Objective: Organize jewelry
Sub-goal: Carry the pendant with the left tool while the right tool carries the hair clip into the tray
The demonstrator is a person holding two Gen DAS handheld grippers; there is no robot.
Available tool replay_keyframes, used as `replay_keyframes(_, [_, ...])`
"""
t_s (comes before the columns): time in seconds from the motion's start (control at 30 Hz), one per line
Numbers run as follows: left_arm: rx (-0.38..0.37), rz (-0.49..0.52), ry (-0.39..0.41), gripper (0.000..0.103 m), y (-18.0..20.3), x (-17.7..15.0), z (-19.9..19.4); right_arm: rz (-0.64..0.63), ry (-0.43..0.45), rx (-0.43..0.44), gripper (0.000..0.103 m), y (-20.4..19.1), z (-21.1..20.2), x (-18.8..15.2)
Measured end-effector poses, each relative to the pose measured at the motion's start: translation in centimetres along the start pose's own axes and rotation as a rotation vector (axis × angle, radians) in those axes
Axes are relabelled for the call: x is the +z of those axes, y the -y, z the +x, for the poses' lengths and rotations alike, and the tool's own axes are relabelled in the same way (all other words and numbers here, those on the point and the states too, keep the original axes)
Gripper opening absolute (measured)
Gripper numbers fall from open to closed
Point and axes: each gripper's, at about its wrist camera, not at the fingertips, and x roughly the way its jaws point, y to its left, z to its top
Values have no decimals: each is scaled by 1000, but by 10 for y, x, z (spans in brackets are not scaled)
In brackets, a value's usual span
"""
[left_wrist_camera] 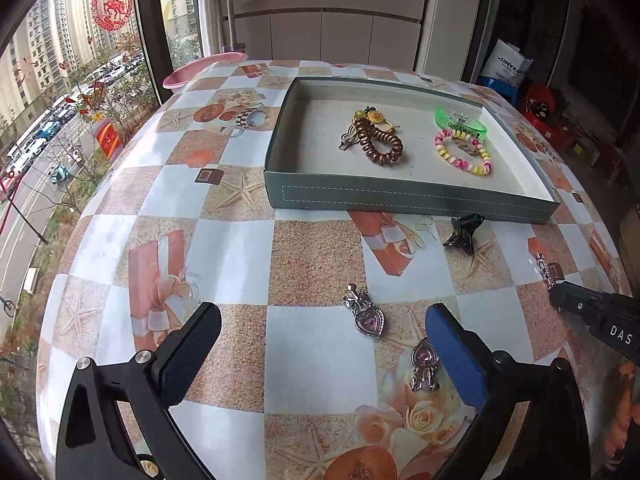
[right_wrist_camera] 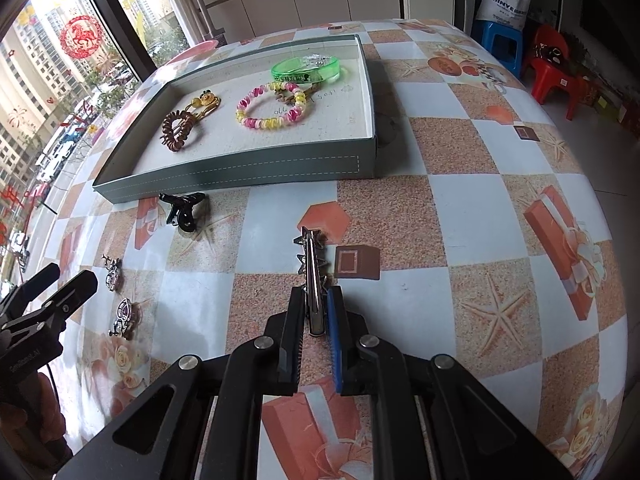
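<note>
The right gripper (right_wrist_camera: 316, 300) is clamping a silver metal hair clip with spiky star ornaments (right_wrist_camera: 313, 276) just above the checkered tablecloth (right_wrist_camera: 460, 216). The left gripper (left_wrist_camera: 324, 328) is hanging wide apart and empty over two heart-shaped pink-stone clips (left_wrist_camera: 366, 316). A black claw clip (right_wrist_camera: 184, 210) is lying beside the shallow grey-green cardboard tray (right_wrist_camera: 248, 174), which is holding a pink-and-yellow beaded bracelet (right_wrist_camera: 272, 110).
</note>
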Motion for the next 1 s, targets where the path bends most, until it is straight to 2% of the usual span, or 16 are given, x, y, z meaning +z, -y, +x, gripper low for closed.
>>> replay_keyframes(0.1, [7,-2,-27,103,4,1,12,-16,2,-13,24,-3,2,3])
replay_keyframes(0.13, [3,-2,-32,101,5,1,14,-22,4,-22,34,-4,2,4])
replay_keyframes(0.17, [1,-2,-41,99,6,1,16,-28,7,-30,40,-5,2,5])
replay_keyframes(0.2, [-1,-1,-47,99,8,1,18,-35,8,-36,42,-6,3,6])
replay_keyframes(0.27, [2,5,-50,92,12,-1,19,-53,12,-61,42,-8,5,8])
replay_keyframes(0.3, [8,13,-57,83,14,-2,21,-62,13,-75,42,-9,6,9])
replay_keyframes(0.37, [9,33,-44,75,19,-3,19,-86,14,-99,42,-13,8,10])
replay_keyframes(0.4, [-7,47,-36,59,22,-4,17,-105,12,-116,42,-16,9,10])
replay_keyframes(0.43, [-14,68,-33,39,26,-4,15,-124,11,-128,36,-18,10,9])
replay_keyframes(0.47, [-16,85,-33,31,29,-4,14,-136,13,-122,17,-20,9,9])
replay_keyframes(0.57, [-44,92,-29,30,30,-6,11,-114,13,-103,17,-17,7,8])
replay_keyframes(0.63, [-72,84,-16,30,28,-7,5,-73,17,-64,17,-10,4,5])
replay_keyframes(0.77, [-82,92,27,30,22,-4,-12,-13,34,9,17,4,-8,3])
replay_keyframes(1.0, [-103,101,112,30,15,21,-52,33,80,95,17,13,-39,16])
